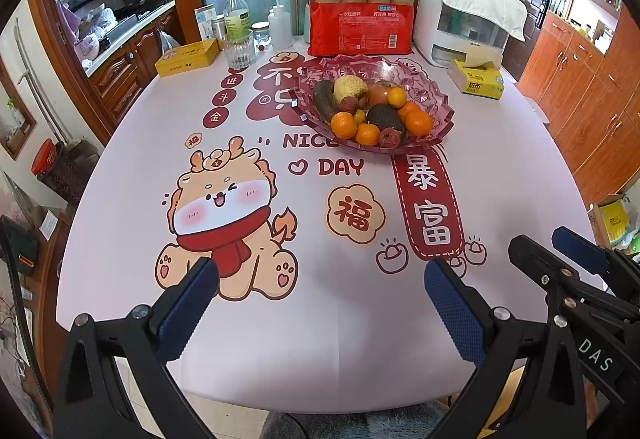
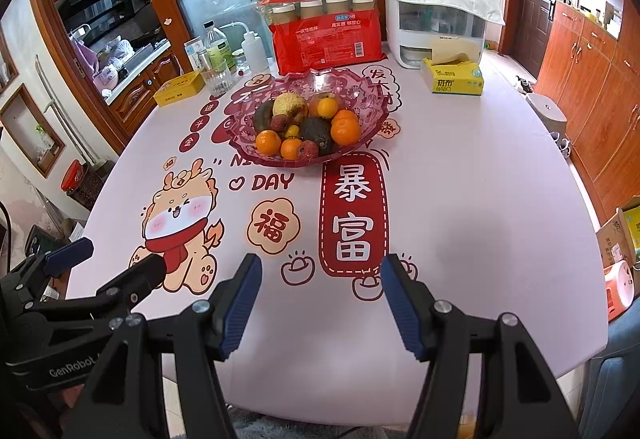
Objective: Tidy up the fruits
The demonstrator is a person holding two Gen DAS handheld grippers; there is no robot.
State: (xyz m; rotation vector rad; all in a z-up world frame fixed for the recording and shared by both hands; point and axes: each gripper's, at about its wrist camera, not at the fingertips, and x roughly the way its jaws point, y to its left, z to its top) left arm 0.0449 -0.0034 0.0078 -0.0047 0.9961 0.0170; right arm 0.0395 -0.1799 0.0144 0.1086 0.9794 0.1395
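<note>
Presently, one pink faceted fruit bowl (image 1: 436,95) stands on the printed tablecloth (image 1: 320,319), the landmark for all else. Contents: several mandarins (image 1: 344,125), a dark avocado (image 1: 385,118), a rough yellow-green pear (image 1: 350,89), a dark elongated fruit (image 1: 325,99) at the bowl's left, two reddish lychees (image 1: 390,138), and an orange-red fruit (image 1: 380,93) at the back, kind not clear. All fruit lies inside the bowl, heaped and touching.

Behind the bowl: a red pack of paper cups (image 1: 360,27), with a white appliance (image 1: 464,19) under a white cloth to its right. Right of the bowl: a yellow tissue box (image 1: 476,77). Left and behind: a yellow tin (image 1: 186,57), a ribbed glass tumbler (image 1: 239,51), a clear bottle (image 1: 237,15) and a white squeeze bottle (image 1: 280,27).

Left gripper (image 1: 320,299): hovering over the near table edge, well apart from the bowl, blue-padded fingers (image 1: 188,307) spread wide, nothing between them. Right gripper (image 2: 320,303): just beside it on the right, likewise above the near edge, fingers parted and holding nothing. Each gripper appears at the margin of the other's view.
</note>
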